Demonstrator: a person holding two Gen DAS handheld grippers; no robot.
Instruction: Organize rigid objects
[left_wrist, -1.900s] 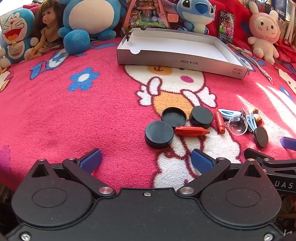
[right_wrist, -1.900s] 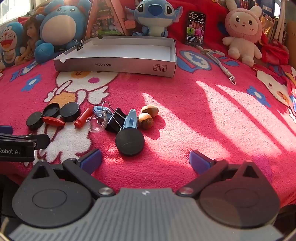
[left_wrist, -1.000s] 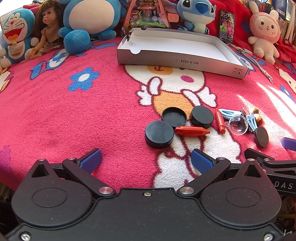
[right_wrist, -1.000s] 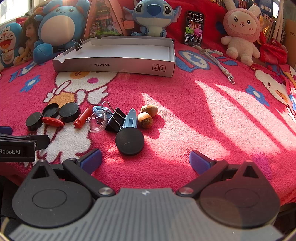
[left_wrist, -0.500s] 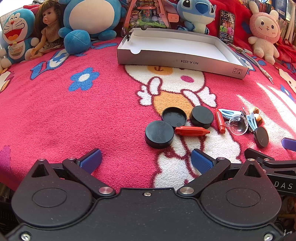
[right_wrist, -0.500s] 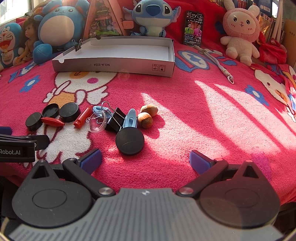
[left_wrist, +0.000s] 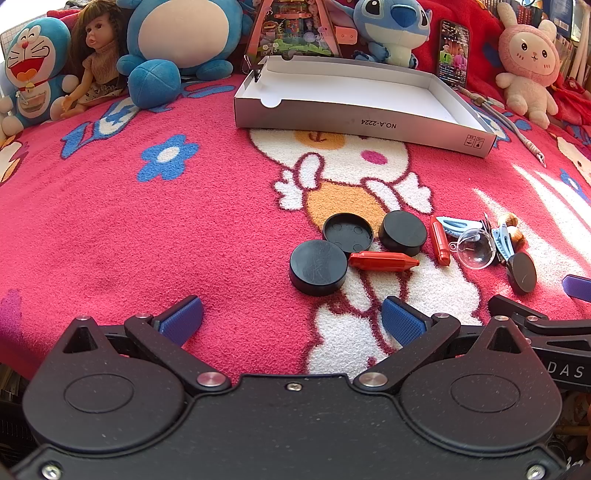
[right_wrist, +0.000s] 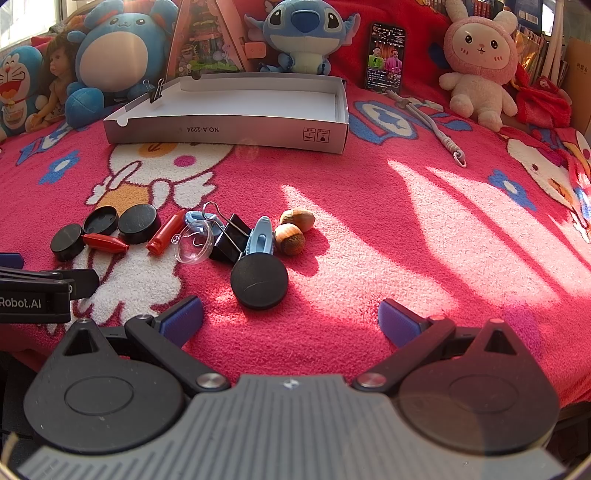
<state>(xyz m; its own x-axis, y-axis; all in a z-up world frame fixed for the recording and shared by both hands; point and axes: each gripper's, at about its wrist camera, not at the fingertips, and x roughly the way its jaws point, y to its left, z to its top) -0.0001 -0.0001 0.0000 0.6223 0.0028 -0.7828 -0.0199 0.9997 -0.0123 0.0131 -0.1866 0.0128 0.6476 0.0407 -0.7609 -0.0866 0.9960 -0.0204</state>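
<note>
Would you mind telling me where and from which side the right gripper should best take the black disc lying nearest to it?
Probably from above, fingers straddling the rim of the black disc across its width. It lies flat on the blanket, low and round, so only the edge offers grip. The blue clip touches its far edge; the left and right sides are free.

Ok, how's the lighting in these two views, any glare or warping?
Right wrist: hard sun stripes cross the blanket; the hazelnuts cast sharp shadows. Left wrist: mostly even light, sun only at far right. Both: fisheye bends the edges, and the box looks bowed.
</note>
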